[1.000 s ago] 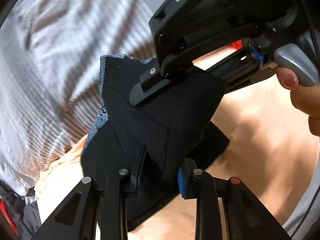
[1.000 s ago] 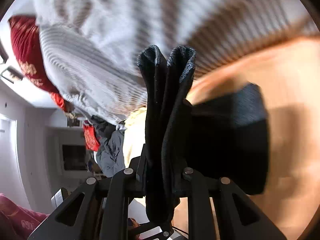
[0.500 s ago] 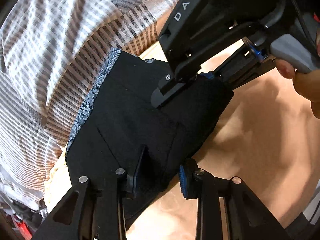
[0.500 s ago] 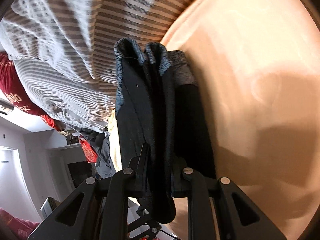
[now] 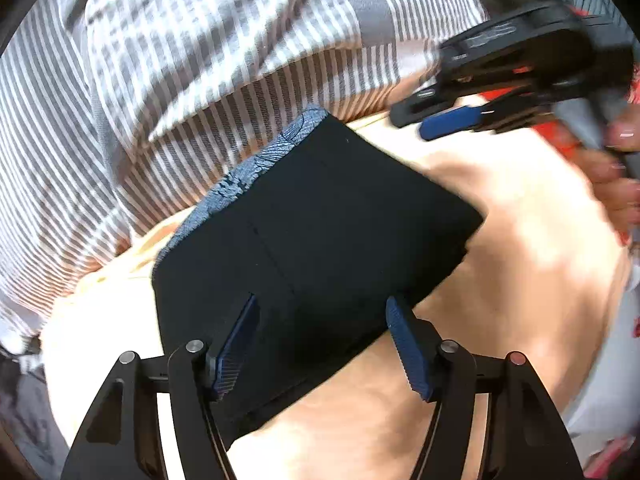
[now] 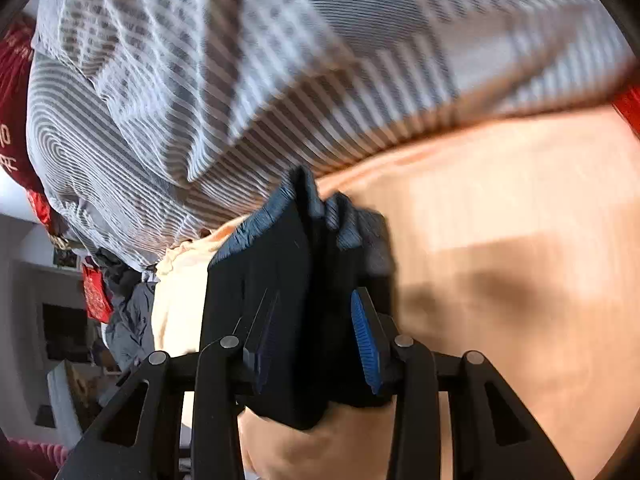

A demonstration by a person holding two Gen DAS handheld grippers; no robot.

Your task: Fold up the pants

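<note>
The pants (image 5: 320, 232) are black with a blue patterned waistband, folded into a compact rectangle lying on the peach sheet (image 5: 520, 280). My left gripper (image 5: 324, 344) is open, its blue pads either side of the fold's near edge. My right gripper (image 6: 316, 336) is open too, with the thick folded edge of the pants (image 6: 296, 280) between its spread pads. In the left wrist view the right gripper (image 5: 452, 120) shows blurred at the upper right, lifted off the pants, held by a hand.
A grey-and-white striped blanket (image 5: 180, 80) is bunched along the far edge of the pants. Dark and red clothes (image 6: 120, 304) lie at the left beyond the bed. White fabric (image 5: 616, 360) lies at the right edge.
Both grippers have opened and let go of the pants, which now lie flat on the sheet. The right gripper has pulled away from the fold, up and to the right.
</note>
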